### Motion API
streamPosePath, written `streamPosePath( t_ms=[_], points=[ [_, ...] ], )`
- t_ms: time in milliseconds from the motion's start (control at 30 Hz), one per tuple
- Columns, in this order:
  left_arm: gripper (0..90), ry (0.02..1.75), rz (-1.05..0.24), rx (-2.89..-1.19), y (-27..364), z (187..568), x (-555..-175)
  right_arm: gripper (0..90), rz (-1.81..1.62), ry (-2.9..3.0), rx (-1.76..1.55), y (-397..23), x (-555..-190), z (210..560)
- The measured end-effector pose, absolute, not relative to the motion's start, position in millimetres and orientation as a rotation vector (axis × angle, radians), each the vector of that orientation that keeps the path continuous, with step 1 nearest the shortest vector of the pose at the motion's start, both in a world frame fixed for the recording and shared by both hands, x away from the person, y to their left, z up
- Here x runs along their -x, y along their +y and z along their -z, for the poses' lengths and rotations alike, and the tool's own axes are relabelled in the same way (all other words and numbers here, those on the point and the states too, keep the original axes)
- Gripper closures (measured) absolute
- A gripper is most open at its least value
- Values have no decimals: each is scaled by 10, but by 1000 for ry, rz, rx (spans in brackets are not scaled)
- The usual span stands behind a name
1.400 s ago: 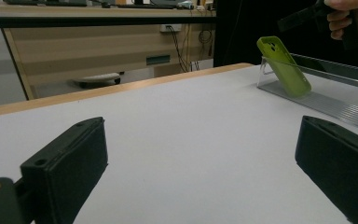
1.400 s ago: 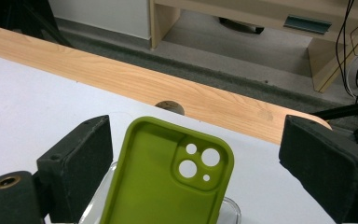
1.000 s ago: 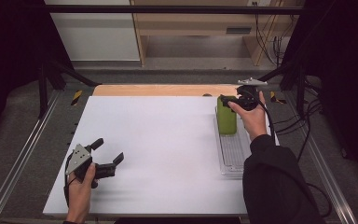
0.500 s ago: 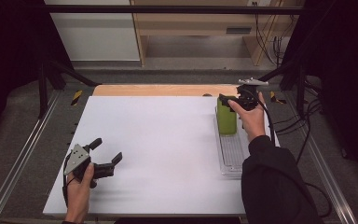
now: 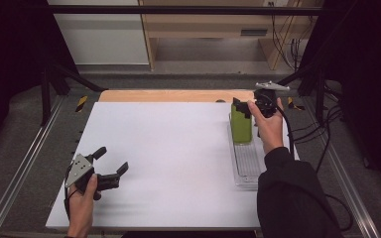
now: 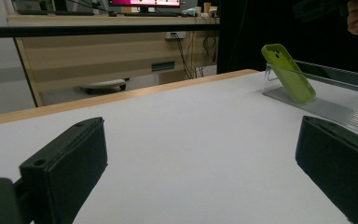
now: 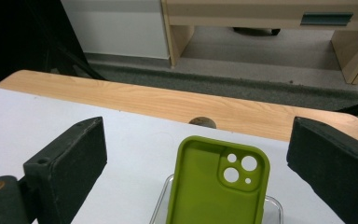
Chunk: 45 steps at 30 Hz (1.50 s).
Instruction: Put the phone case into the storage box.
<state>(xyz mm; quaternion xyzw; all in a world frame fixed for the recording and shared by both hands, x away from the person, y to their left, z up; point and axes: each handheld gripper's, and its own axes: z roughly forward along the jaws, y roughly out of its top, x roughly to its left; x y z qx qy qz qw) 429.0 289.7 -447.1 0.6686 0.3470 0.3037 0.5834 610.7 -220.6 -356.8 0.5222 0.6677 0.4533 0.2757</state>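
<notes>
Green phone case propped in a clear stand, both grippers open.

The case point(image 5: 240, 126) leans tilted at the far end of the stand point(image 5: 248, 163), near the table's point(image 5: 178, 148) right edge. The right gripper point(image 5: 241, 105) hovers just above the case, jaws spread wide, not touching it. The left gripper point(image 5: 113, 166) sits well apart from the stand, at the table's near left corner, jaws open and empty.

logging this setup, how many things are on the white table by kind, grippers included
Green rubbery phone case, leaning on the stand: 1
Clear ridged plastic stand tray: 1
Black hand-held grippers: 2, the left gripper with fingers spread near the table's front left, the right gripper open above the case's top
Total: 4
</notes>
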Motion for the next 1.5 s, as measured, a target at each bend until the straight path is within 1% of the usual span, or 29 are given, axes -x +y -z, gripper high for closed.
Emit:
streamPosePath(
  t_ms=[200, 433, 933, 1500],
  points=[
    [16, 818, -716, -1564, 2954, 4474, -4255, 55, -1258, 1755, -1376, -2226, -5970, 3473],
    [16, 831, -718, -1555, 3007, 4478, -4244, 60, -1273, 1744, -1350, -2252, -5889, 3418],
    [16, 843, -729, -1543, 3061, 4478, -4244, 59, -1253, 1757, -1296, -2234, -5790, 3423],
    [16, 848, -739, -1541, 3093, 4472, -4230, 57, -1286, 1744, -1274, -2405, -5476, 3385]
  ],
)
